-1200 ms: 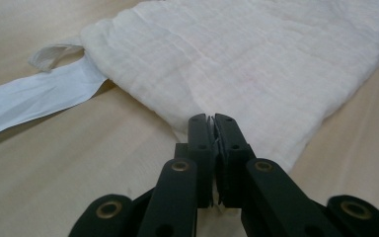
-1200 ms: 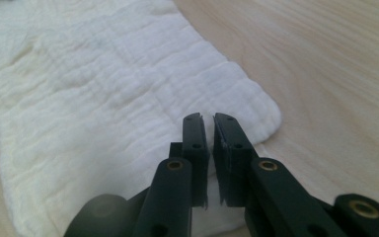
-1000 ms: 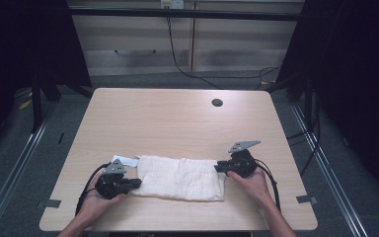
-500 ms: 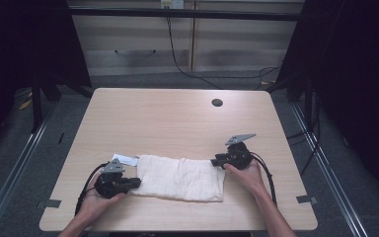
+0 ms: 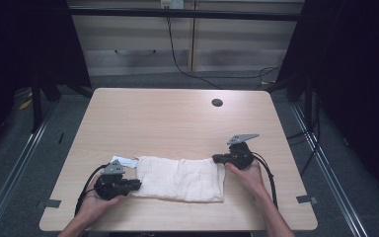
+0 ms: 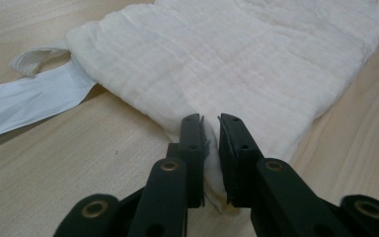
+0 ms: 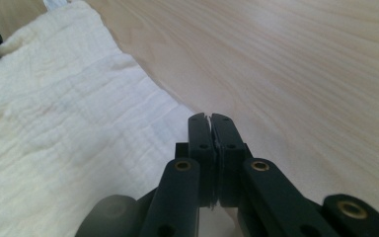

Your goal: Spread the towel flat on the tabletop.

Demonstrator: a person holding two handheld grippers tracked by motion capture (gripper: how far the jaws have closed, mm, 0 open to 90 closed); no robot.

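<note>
My work surface is a light wooden table with rounded corners (image 5: 177, 123), a small dark round hole (image 5: 217, 102) near its far edge. On it, close to me, lies a folded white crinkled cloth (image 5: 182, 178), with a white paper strip (image 5: 124, 161) at its left end.

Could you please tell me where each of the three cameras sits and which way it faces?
High view: above the person's side, looking forward and down on the table; both hands and forearms show.
Left gripper view: rides the left claw, looking along its jaws, which pinch the white cloth.
Right gripper view: rides the right claw, jaws together at the cloth's edge.
All three share the cloth and the tabletop.
</note>
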